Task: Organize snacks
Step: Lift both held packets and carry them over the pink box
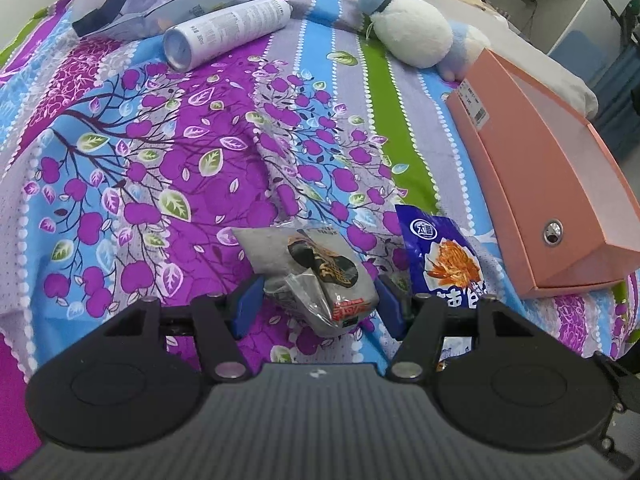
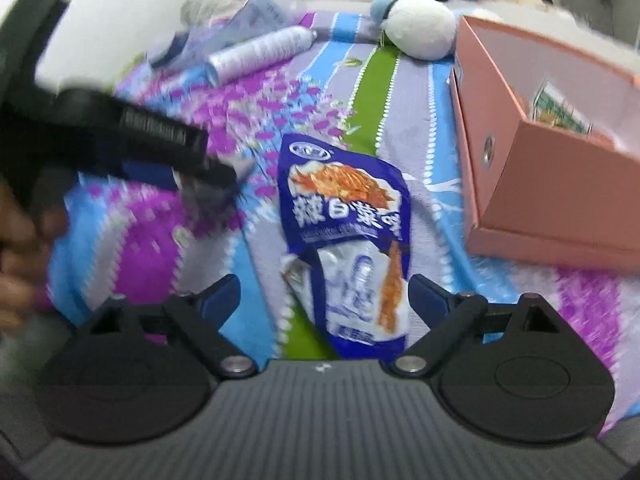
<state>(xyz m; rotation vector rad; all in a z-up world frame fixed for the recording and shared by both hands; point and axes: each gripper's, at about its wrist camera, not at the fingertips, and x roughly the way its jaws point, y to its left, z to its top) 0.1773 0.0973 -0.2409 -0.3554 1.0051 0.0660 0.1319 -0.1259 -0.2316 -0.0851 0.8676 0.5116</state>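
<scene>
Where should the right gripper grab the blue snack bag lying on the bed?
Probably across the near end of the blue snack bag, coming down from above. It lies flat on the bedspread, lengthwise between the open right gripper fingers, so they can close on its long edges.

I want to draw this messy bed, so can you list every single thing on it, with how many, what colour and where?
Grey snack packet: one, grey with a dark picture, on the bedsheet between the left gripper's fingers.
Blue snack packet: one, blue and white, on the bedsheet between the right gripper's fingers.
Pink box: one, open, at the right; a green-and-white packet lies inside.
Spray can: one, white, lying at the back.
Plastic bag: one, clear bluish, behind the can.
Plush toy: one, white and blue, at the back.
Bedsheet: one, purple, blue and green.
Left gripper: black with blue pads.
Right gripper: same, open.
Hand: one, at the left edge.
</scene>
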